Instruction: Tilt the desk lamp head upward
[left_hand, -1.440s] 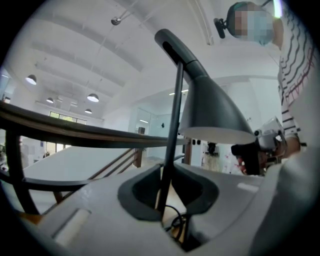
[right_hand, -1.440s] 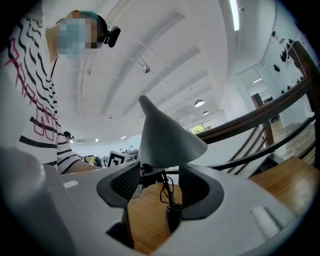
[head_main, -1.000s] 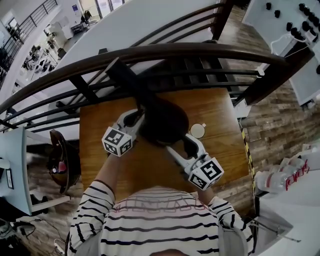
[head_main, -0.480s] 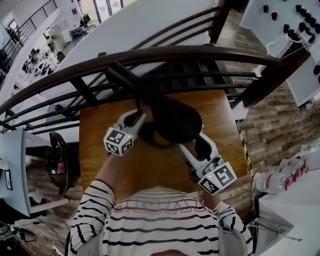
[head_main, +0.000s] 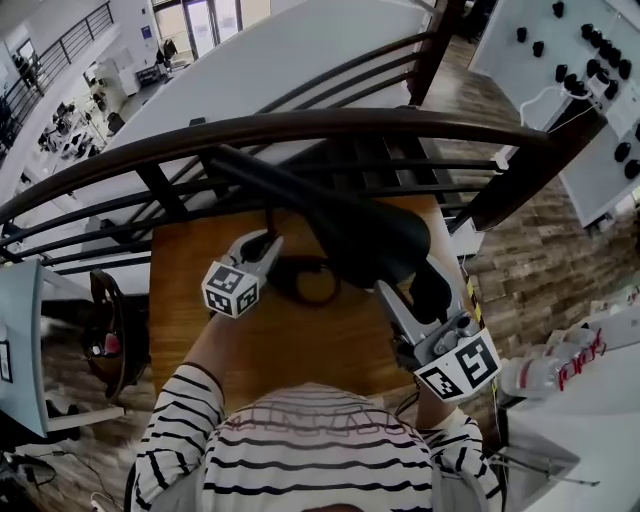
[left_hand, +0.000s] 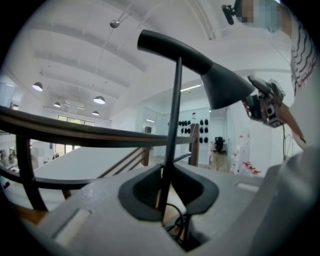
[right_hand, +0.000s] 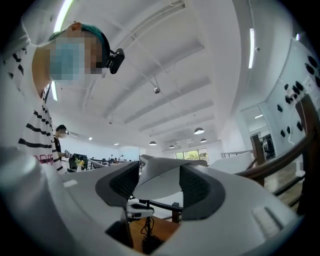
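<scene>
The desk lamp (head_main: 330, 215) stands on the wooden table (head_main: 290, 345), near its 12 o'clock edge. The left gripper (head_main: 268, 238) is clamped on the thin lamp stem (left_hand: 174, 115). At 4 o'clock from it, the right gripper (head_main: 408, 282) holds the black lamp head (head_main: 375, 240) between wide jaws.

The black desk lamp (head_main: 338, 222) stood on the wooden bench (head_main: 200, 335), its round base (head_main: 306, 283) flat on the top. A thin dark stem (left_hand: 173, 125) rose upright from the base. It carried a slanted bar that widened into a cone-shaped head (head_main: 392, 250). The head sloped down towards the bench's right edge, its pale inner face (right_hand: 159, 186) turned downward.
</scene>
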